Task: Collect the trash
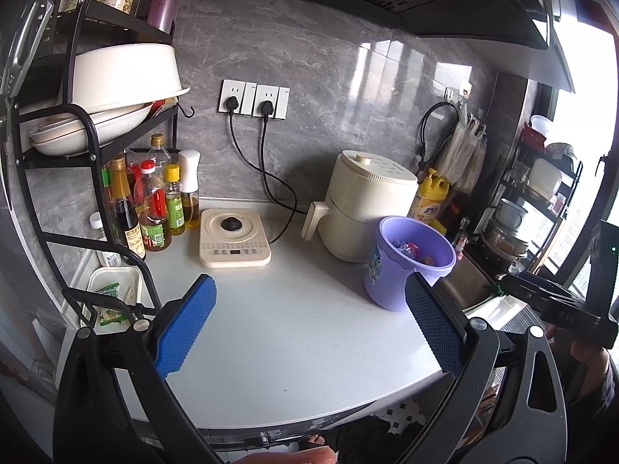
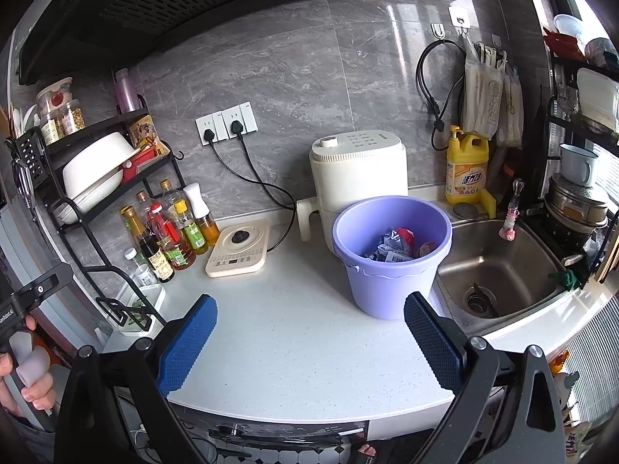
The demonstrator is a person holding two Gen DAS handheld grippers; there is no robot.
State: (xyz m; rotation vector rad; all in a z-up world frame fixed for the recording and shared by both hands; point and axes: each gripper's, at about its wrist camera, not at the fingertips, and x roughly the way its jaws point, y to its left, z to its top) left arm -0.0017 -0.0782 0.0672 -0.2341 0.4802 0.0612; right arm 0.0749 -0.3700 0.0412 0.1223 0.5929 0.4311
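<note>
A purple plastic bucket (image 2: 390, 263) stands on the white countertop (image 2: 294, 340) beside the sink, with crumpled wrappers (image 2: 398, 245) inside it. It also shows in the left wrist view (image 1: 406, 263), with trash (image 1: 410, 251) inside. My left gripper (image 1: 309, 324) is open and empty, held above the counter's front part, left of the bucket. My right gripper (image 2: 309, 332) is open and empty, in front of the bucket and a little below it. The blue pads (image 2: 189, 344) hold nothing.
A cream air fryer (image 2: 356, 178) stands behind the bucket. A cream induction base (image 2: 238, 251), several sauce bottles (image 2: 170, 236) and a black dish rack (image 2: 96, 178) stand at the left. A steel sink (image 2: 503, 266) and yellow detergent bottle (image 2: 466, 170) are at the right.
</note>
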